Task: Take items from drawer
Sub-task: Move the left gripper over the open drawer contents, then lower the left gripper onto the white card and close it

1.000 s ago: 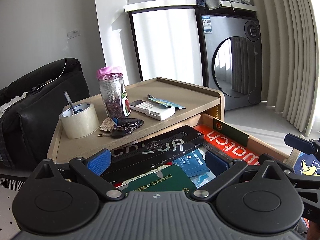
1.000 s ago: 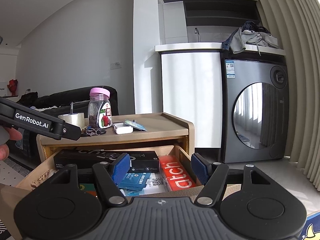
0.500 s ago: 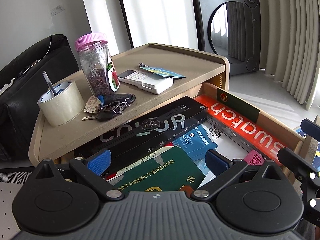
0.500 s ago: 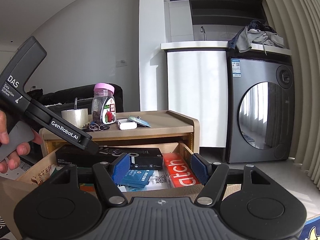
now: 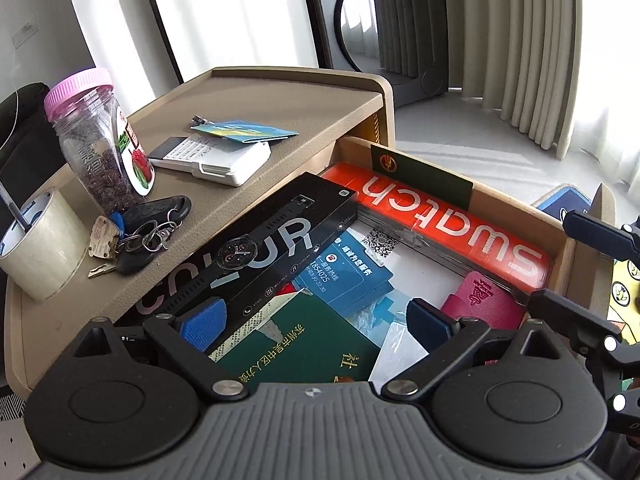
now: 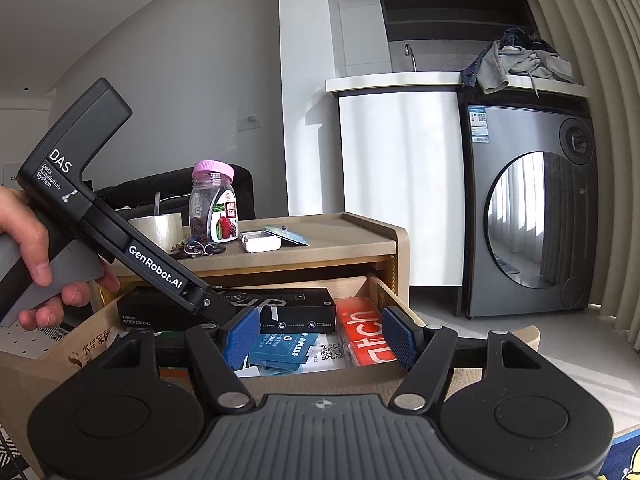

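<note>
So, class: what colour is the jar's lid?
Pink. The jar's lid shows best in the left wrist view, on the cabinet top.

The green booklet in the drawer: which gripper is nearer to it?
Left. The left gripper hangs open right over the green booklet; the right gripper waits open at the drawer front edge, farther back.

The left gripper [image 5: 316, 322] points steeply downward with its jaws spread wide and nothing between the blue pads [image 5: 202, 322]. Seen from the right wrist, its black body slants down from upper left to lower right, and the person's left hand [image 6: 38, 258] wraps the grey handle with the fingers curled underneath. The right gripper [image 6: 320, 336] is held nearly level, its jaws likewise spread wide and empty, blue pads [image 6: 396, 334] facing each other.
</note>
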Demonstrator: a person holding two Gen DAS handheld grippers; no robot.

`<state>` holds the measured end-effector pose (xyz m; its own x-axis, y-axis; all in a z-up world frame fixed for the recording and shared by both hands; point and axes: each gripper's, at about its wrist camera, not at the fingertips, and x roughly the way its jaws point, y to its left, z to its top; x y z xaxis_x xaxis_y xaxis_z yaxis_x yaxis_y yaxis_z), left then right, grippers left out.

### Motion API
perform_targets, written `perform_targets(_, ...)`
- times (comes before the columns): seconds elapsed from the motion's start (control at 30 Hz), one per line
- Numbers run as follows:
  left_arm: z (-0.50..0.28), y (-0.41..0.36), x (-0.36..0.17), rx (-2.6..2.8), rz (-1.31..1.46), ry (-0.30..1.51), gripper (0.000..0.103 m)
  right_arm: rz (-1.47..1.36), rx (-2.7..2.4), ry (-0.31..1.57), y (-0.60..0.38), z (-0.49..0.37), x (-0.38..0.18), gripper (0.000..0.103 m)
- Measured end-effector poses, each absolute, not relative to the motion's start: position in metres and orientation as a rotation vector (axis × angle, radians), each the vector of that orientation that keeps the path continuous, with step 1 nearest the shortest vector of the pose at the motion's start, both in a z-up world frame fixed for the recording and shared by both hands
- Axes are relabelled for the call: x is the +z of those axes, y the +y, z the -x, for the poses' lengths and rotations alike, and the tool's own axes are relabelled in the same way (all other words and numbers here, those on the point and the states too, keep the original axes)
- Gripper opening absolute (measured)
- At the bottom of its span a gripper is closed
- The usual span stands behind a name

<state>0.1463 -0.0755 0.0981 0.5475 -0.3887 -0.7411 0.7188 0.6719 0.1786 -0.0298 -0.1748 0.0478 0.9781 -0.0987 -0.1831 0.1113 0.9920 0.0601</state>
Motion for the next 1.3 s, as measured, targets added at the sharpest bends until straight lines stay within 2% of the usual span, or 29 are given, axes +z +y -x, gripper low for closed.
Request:
perform_targets(0.57, -0.181, -0.099, 0.085, -0.938, -0.532, 1.006, 0.099, -0.096, -0.096, 0.178, -0.184, 0.031, 0.044, 0.071)
perform_targets(0.73, -0.178, -0.11, 0.074, -1.048, -0.601, 1.1, 0.091, -0.094, -0.095, 0.177, -0.184, 0.032, 0.044, 0.071)
perform_targets(0.97, -0.186, -0.115, 0.07, -1.081, -0.625, 1.148, 0.09, -0.091, -0.094, 0.175, -0.185, 0.033, 0.044, 0.071)
perform_targets(1.13, -0.19, -0.118, 0.067, -1.117, -0.646, 1.179, 0.074, -0.089, -0.093, 0.173, -0.185, 0.033, 0.045, 0.071)
perform_targets(1.2, -0.192, -0.12, 0.064, -1.129, -0.68, 1.187, 0.071, -0.088, -0.093, 0.173, -0.185, 0.034, 0.045, 0.071)
perform_targets(1.23, -0.194, -0.12, 0.062, -1.131, -0.682, 1.202, 0.063, -0.087, -0.093, 0.173, -0.186, 0.034, 0.045, 0.071)
perform_targets(1.3, -0.2, -0.118, 0.06, -1.135, -0.656, 1.224, 0.06, -0.086, -0.092, 0.172, -0.186, 0.034, 0.045, 0.071)
